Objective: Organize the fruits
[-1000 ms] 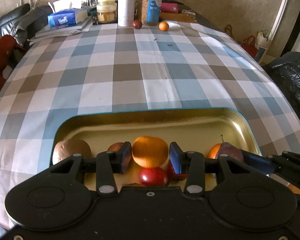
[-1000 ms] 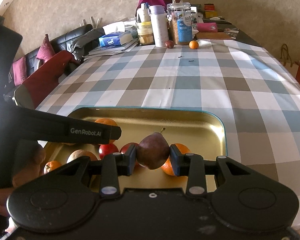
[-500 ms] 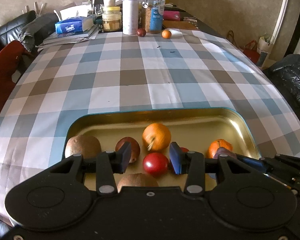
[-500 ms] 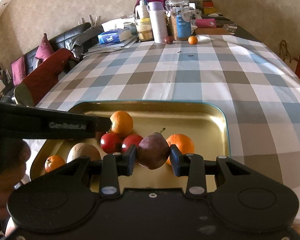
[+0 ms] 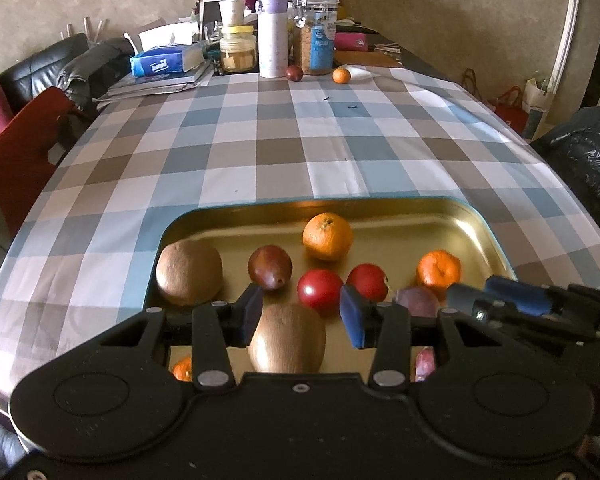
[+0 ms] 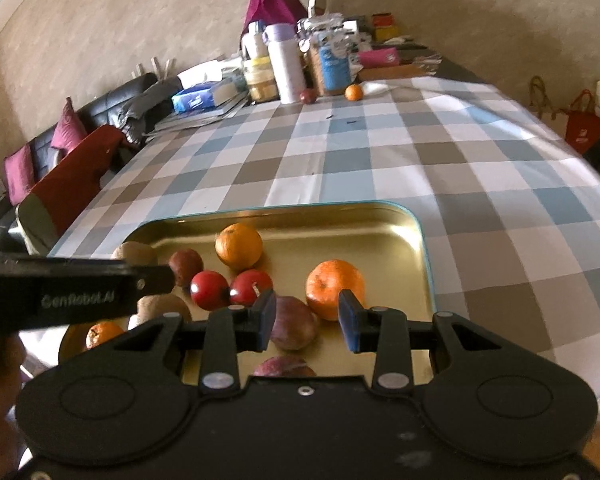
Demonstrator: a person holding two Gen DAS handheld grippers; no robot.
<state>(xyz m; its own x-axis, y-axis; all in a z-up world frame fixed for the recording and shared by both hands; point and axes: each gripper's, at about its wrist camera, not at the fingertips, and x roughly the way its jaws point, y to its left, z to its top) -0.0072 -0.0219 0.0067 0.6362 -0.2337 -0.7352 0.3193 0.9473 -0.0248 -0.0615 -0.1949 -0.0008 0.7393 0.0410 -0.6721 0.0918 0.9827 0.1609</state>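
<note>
**A:** Where do the grippers stand?

**B:** The left gripper point(image 5: 302, 316) is released. Its jaws have just been opening, and a kiwi point(image 5: 288, 338) shows in the gap, though neither pad seems to press on it. The right gripper point(image 6: 307, 320) is also slack. The dark pear point(image 6: 292, 322) lies in the near part of the gold tray point(image 5: 380, 208), against the left pad and clear of the right one.

**A:** What could go wrong?

**B:** Crowding, mostly. The two red fruits point(image 5: 320, 290) sit just beyond the kiwi, and an orange point(image 6: 334, 284) is right beside the pear. Any finger that swings sideways probably nudges a round fruit and sets it rolling across the smooth metal. The two tools also hang near each other over the near right of the tray, so they could knock together.

**A:** And beyond the tray?

**B:** A mandarin point(image 5: 341, 75) and a dark red fruit point(image 5: 294, 73) wait at the far end of the table, just beside a jar point(image 5: 315, 36) and a white bottle point(image 5: 273, 36). A careless reach there likely tips one over or pushes the fruit away.
</note>
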